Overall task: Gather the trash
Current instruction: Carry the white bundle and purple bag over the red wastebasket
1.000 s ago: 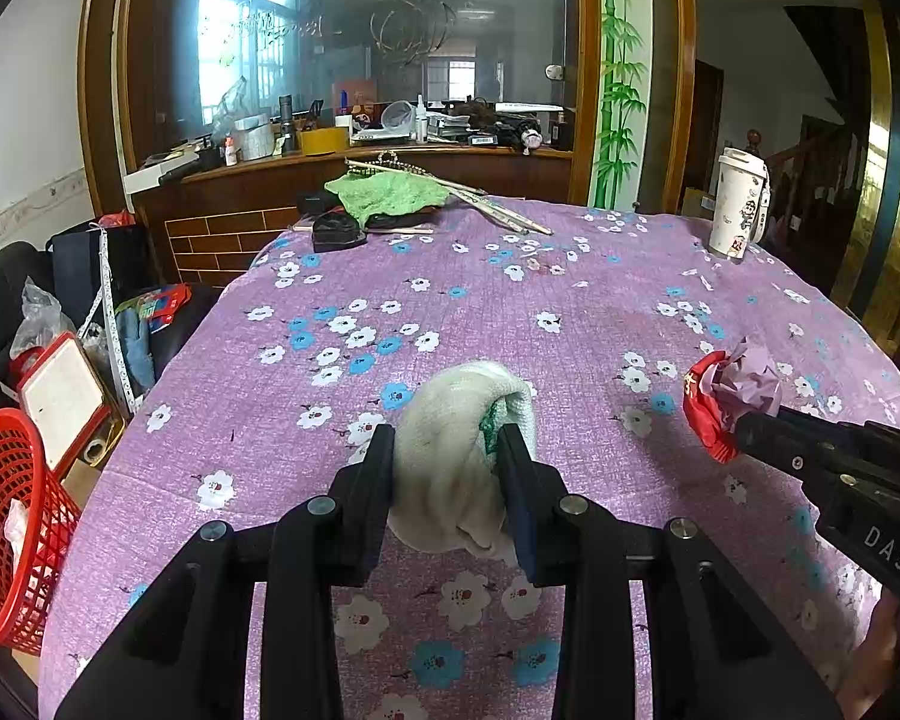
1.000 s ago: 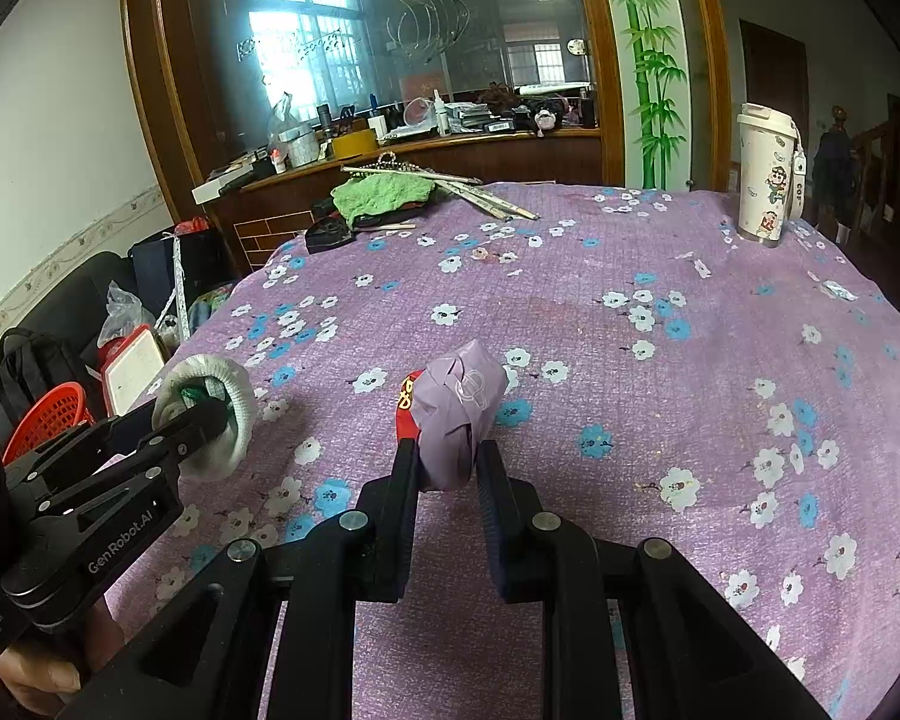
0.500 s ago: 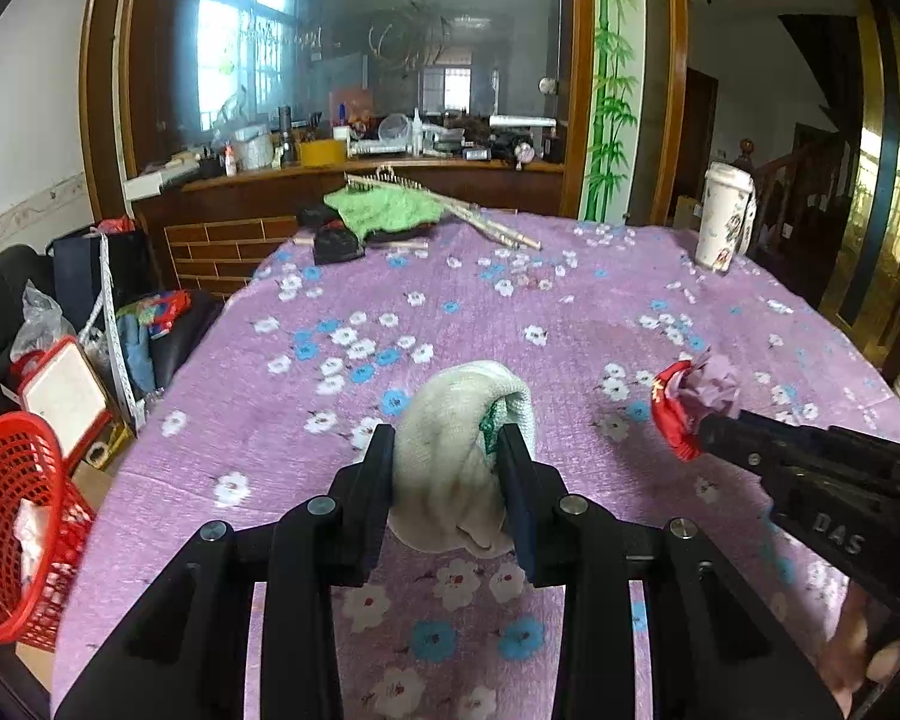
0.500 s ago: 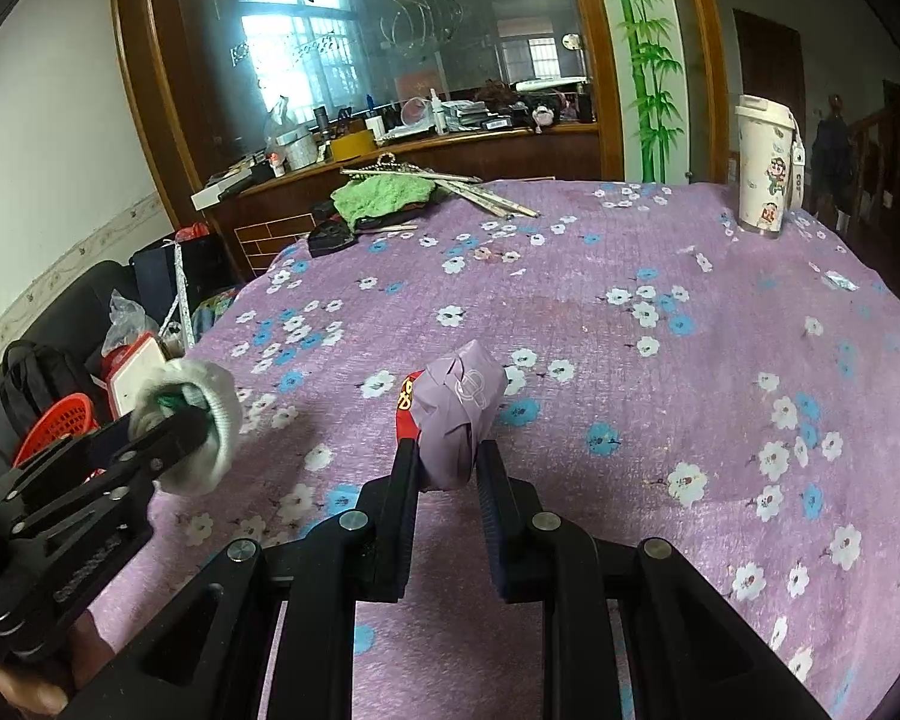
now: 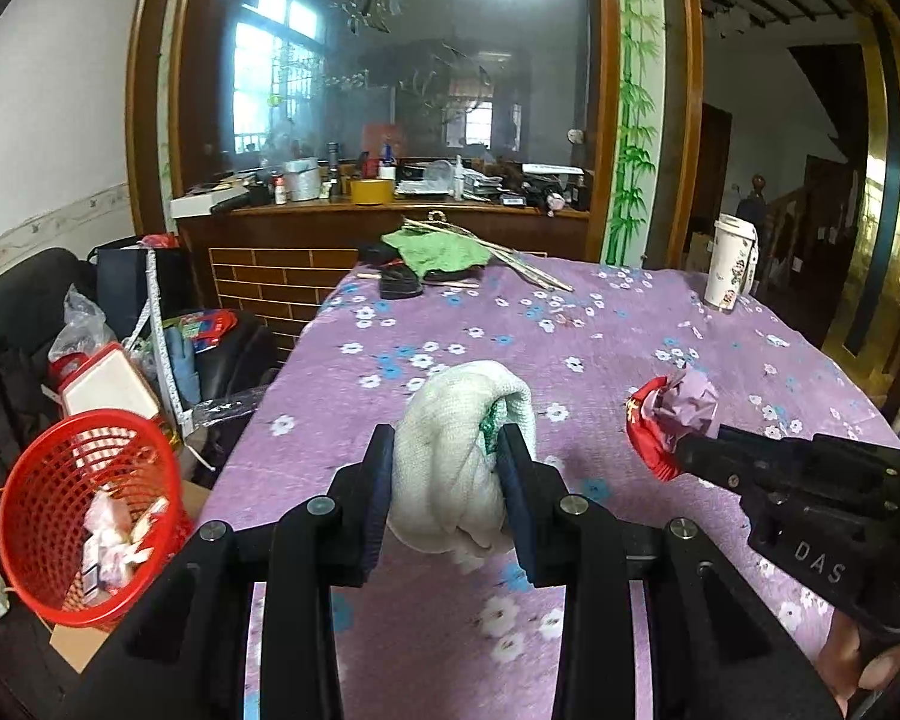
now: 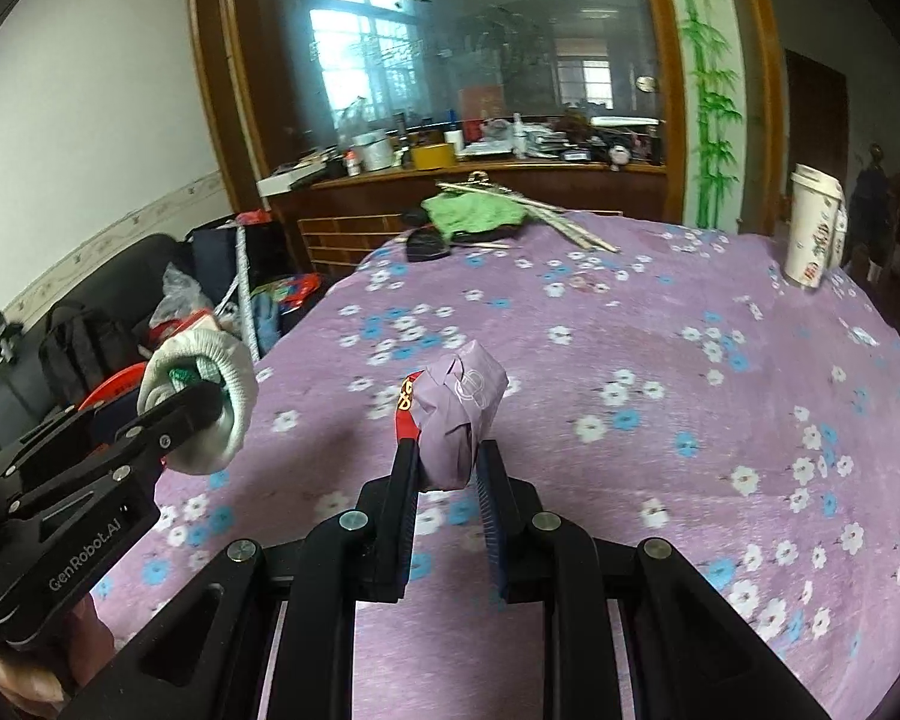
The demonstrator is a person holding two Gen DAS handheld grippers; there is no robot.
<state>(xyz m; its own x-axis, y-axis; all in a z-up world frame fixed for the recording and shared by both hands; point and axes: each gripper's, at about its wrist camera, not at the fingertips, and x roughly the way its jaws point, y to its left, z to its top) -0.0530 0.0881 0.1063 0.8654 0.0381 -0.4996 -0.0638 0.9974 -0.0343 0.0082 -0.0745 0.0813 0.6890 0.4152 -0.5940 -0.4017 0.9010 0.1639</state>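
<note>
- Spanning my view: round table in purple floral cloth (image 5: 600,324).
- Red mesh plastic basket (image 5: 42,516) sits on the floor, left.
- My left gripper (image 5: 447,450) clamps a white knitted cloth wad (image 5: 456,456) above the table.
- My right gripper (image 6: 447,468) clamps a crumpled purple-and-red wrapper (image 6: 459,414).

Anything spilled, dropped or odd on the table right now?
Nothing stands out. The left gripper is shut on the white cloth bundle, the right gripper on the purple wrapper; the paper cup stands upright.

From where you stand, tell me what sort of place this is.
Most likely a lived-in home dining room: a round table under a purple floral tablecloth, a cluttered wooden sideboard backed by a big glass panel, and a red trash basket beside the table.
</note>
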